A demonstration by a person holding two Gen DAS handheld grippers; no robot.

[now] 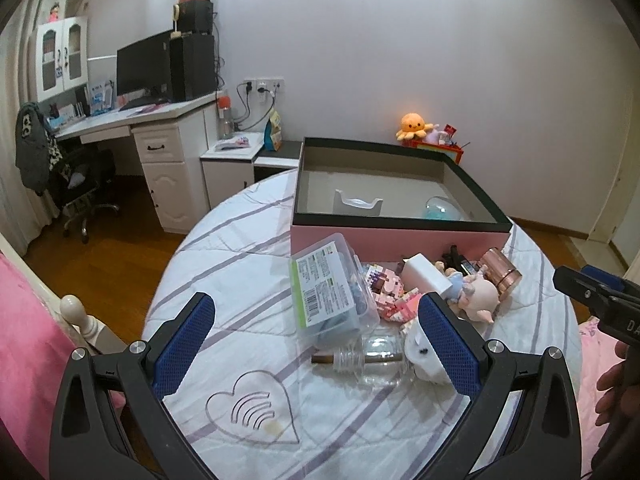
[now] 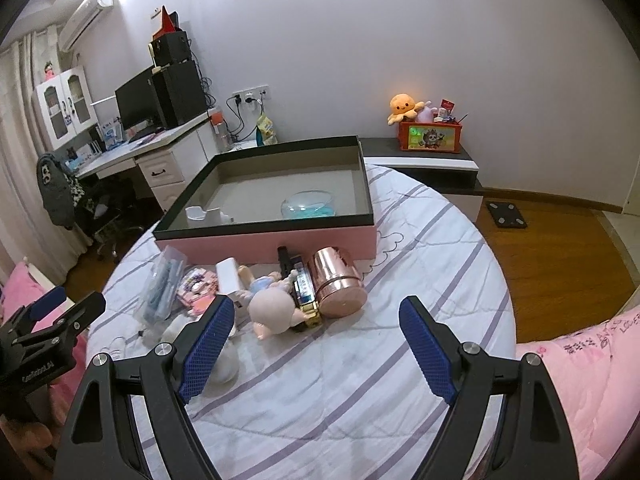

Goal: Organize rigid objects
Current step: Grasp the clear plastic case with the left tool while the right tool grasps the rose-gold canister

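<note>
both tongs, left (image 1: 316,344) and right (image 2: 316,350), gape wide and empty above the bed, the toy pile (image 2: 276,292) just ahead and the box (image 2: 272,236) beyond, so a pick seems next, needing a reach forward.

Both views are lit softly and evenly by indoor light from above; a blown-out patch is seen at the top left corner of the right wrist view, beside the air conditioner (image 2: 86,14). The wall (image 1: 400,40) is rendered in a cool, faintly violet tone. Only weak, diffuse shadows are cast on the bedspread (image 2: 320,380). Glare is caught on the copper tin (image 2: 338,280) and the glass bottle (image 1: 372,360). Straight lines are strongly bowed by the fisheye lens, and the corners are cut off by dark vignetting. Distant furniture is rendered slightly soft.
</note>
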